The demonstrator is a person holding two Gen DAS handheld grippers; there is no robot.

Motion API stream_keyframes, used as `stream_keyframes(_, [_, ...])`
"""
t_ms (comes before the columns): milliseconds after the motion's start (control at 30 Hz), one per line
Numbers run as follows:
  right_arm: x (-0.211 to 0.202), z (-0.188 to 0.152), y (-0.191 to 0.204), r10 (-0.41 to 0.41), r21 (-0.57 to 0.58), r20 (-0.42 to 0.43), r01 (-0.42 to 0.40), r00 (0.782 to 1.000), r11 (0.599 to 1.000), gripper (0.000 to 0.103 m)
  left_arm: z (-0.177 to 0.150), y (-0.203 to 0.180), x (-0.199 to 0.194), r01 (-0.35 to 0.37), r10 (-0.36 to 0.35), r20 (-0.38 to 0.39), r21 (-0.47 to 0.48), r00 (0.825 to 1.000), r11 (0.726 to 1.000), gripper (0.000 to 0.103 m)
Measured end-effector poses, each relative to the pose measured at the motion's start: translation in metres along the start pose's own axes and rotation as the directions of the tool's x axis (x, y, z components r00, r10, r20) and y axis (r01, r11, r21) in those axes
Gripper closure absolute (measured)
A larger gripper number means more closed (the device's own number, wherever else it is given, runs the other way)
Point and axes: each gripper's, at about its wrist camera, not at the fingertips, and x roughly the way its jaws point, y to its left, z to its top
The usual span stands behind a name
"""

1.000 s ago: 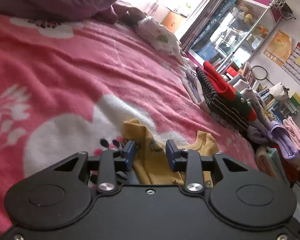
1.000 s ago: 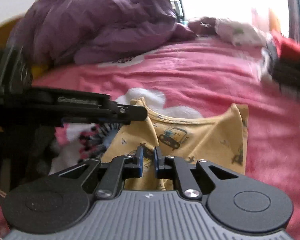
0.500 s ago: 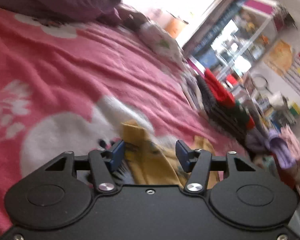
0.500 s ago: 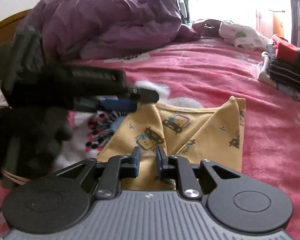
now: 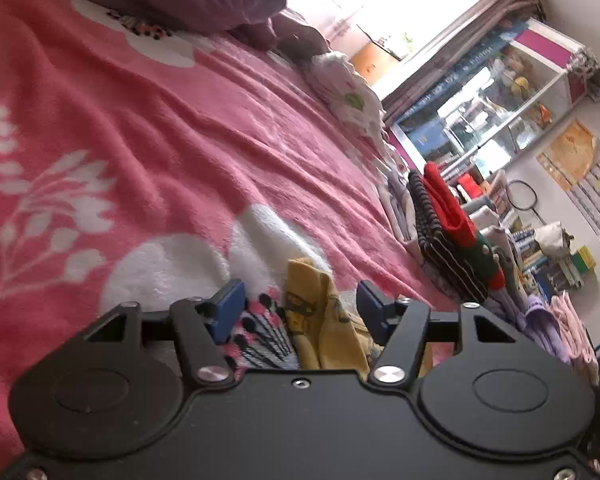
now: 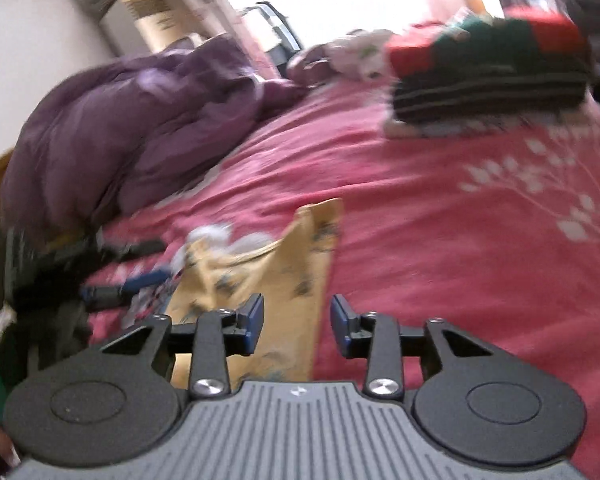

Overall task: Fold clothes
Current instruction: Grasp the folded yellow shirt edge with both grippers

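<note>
Hovering: both grippers open | yellow shirt [image 6: 300, 264] blurred, lower edge hidden

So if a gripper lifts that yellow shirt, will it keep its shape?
Probably not. The yellow shirt already lies creased and bunched on the blanket, so it looks thin and floppy. It likely weighs little and would droop from whichever edge is pinched.

Both wrist views skim low over the bed [image 5: 220, 128], sharing the yellow shirt [image 6: 300, 264].
</note>
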Motion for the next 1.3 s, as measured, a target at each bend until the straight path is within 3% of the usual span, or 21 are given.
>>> stream_keyframes(100, [0.011, 0.007, -0.017, 0.026, 0.069, -0.017, -0.025, 1.0, 0.997, 0.06, 0.002, 0.002, 0.005, 0.021, -0.02, -0.018, 0.021, 1.0, 1.0, 0.041])
stream_keyframes(600, [0.064, 0.047, -0.043, 0.159, 0.151, -0.074, -0.146, 0.985, 0.978, 0.059, 0.008, 0.001, 0.021, 0.062, -0.057, -0.055, 0.09, 0.997, 0.994, 0.052])
stream_keyframes(767, [0.078, 0.058, -0.046, 0.182, 0.161, -0.09, -0.166, 0.979, 0.973, 0.059, 0.006, 0.0, 0.025, 0.037, -0.03, -0.061, 0.105, 0.998, 0.994, 0.079])
stream_keyframes(800, [0.08, 0.058, -0.045, 0.176, 0.153, -0.093, -0.161, 0.98, 0.975, 0.062, 0.006, -0.001, 0.025, 0.031, -0.024, -0.062, 0.111, 0.998, 0.993, 0.079])
stream_keyframes(900, [0.085, 0.059, -0.042, 0.16, 0.13, -0.101, -0.147, 0.982, 0.981, 0.087, 0.006, -0.002, 0.026, 0.028, -0.02, -0.065, 0.118, 0.998, 0.993, 0.08])
stream_keyframes(1000, [0.086, 0.058, -0.039, 0.15, 0.112, -0.098, -0.139, 0.984, 0.984, 0.086, 0.008, 0.0, 0.025, 0.036, -0.029, -0.066, 0.098, 0.997, 0.995, 0.079])
stream_keyframes(1133, [0.083, 0.058, -0.045, 0.193, 0.154, -0.082, -0.178, 0.978, 0.972, 0.074, 0.007, -0.003, 0.027, 0.024, -0.017, -0.056, 0.12, 0.998, 0.993, 0.077])
stream_keyframes(1200, [0.085, 0.058, -0.043, 0.19, 0.137, -0.084, -0.178, 0.978, 0.974, 0.074, 0.006, -0.003, 0.028, 0.012, -0.006, -0.049, 0.116, 0.999, 0.993, 0.077])
stream_keyframes(1233, [0.086, 0.058, -0.041, 0.184, 0.128, -0.085, -0.173, 0.979, 0.977, 0.077, 0.005, -0.004, 0.028, 0.013, -0.008, -0.046, 0.122, 0.999, 0.992, 0.081])
stream_keyframes(1267, [0.087, 0.057, -0.04, 0.177, 0.121, -0.084, -0.166, 0.981, 0.979, 0.081, 0.005, -0.005, 0.027, 0.015, -0.01, -0.043, 0.128, 0.999, 0.992, 0.093])
stream_keyframes(1300, [0.088, 0.057, -0.04, 0.173, 0.118, -0.085, -0.163, 0.981, 0.98, 0.09, 0.005, -0.008, 0.026, 0.018, -0.012, -0.039, 0.142, 0.999, 0.99, 0.095])
